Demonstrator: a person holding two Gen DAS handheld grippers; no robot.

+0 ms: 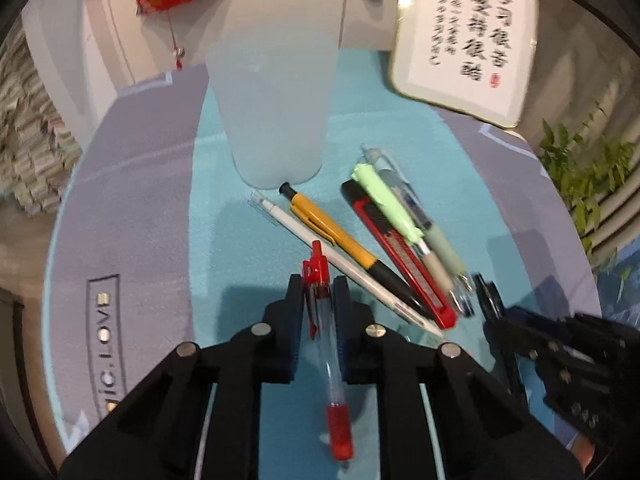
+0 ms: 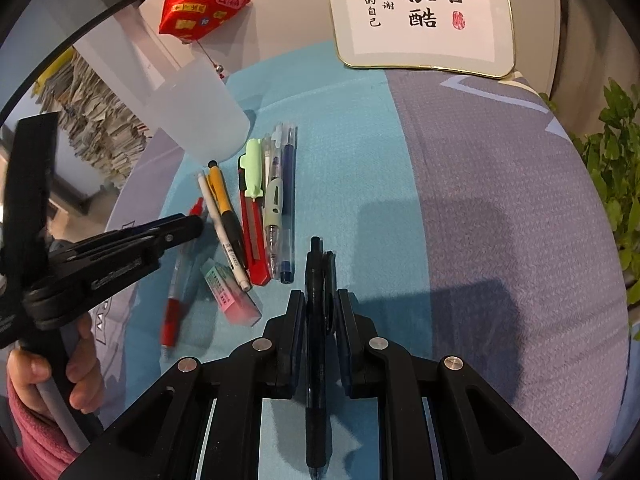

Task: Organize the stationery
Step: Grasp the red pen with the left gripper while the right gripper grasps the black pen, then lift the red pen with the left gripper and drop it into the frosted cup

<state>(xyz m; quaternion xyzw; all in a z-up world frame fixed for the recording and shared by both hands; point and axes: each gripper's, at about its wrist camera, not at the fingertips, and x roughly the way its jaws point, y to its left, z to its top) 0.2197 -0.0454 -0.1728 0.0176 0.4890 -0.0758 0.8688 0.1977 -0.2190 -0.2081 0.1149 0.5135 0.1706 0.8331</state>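
Table (image 1: 132, 208) with grey/teal cloth, framed calligraphy panel (image 1: 468, 44) leaning at the back right, red tasselled ornament (image 2: 200, 6) hanging back left. Frosted plastic cup (image 1: 272, 108) stands upright on the teal strip, back-centre.

Left gripper (image 1: 318, 292): jaws closed on a red clear-barrel pen (image 1: 324, 320), gripped near the clip end, red grip trailing back toward the camera. Pen is just in front of the cup, well short of it.

Right gripper (image 2: 320, 304): clamped on a black pen (image 2: 314, 320), running lengthwise between the fingers, off to the right of the pile.

Pile on the teal strip, right of the cup, roughly parallel: white pen (image 1: 344, 264), yellow-black pen (image 1: 340, 236), red utility knife (image 1: 400, 256), pale green capped pen (image 1: 386, 204), clear pen (image 1: 404, 196), dark blue pen (image 2: 289, 200) at the far edge. Pink-green eraser (image 2: 234, 294) lies near the white pen's tip, loose on the cloth.
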